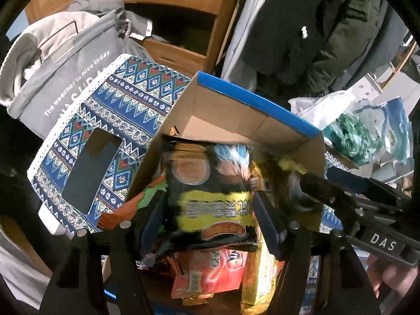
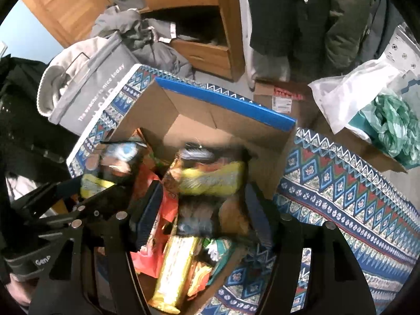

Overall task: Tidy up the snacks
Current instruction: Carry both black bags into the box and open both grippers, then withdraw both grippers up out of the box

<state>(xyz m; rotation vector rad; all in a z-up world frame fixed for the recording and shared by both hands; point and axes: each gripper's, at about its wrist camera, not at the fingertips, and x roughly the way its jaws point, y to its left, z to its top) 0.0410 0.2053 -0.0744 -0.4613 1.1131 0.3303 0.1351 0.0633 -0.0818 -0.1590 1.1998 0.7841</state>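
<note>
Two grippers over one cardboard box point(image 2: 210, 120), and both are busy! On the left, the left gripper point(image 1: 210, 210) has its fingers pressed to either side of a black-and-yellow snack bag point(image 1: 210, 186), held upright above the pile — lifted clear, I'd judge, so it can be sorted without dragging its neighbours along. Over to the right gripper point(image 2: 202, 210): its fingers straddle a yellow-banded packet point(image 2: 210, 178), but the blur makes it hard to call — gripping or merely bracketing it, I cannot tell.

Beneath them the snacks lie jumbled in the box: a red packet point(image 1: 220, 267) below the held bag, a long gold pack point(image 2: 176, 270) against the near wall, an orange wrapper point(image 2: 149, 241) beside it. The box itself sits on a patterned blue cloth point(image 2: 341, 183), with a dark phone point(image 1: 92, 168) lying flat on the cloth to its left. Plenty left to tidy, by the look of that heap.
</note>
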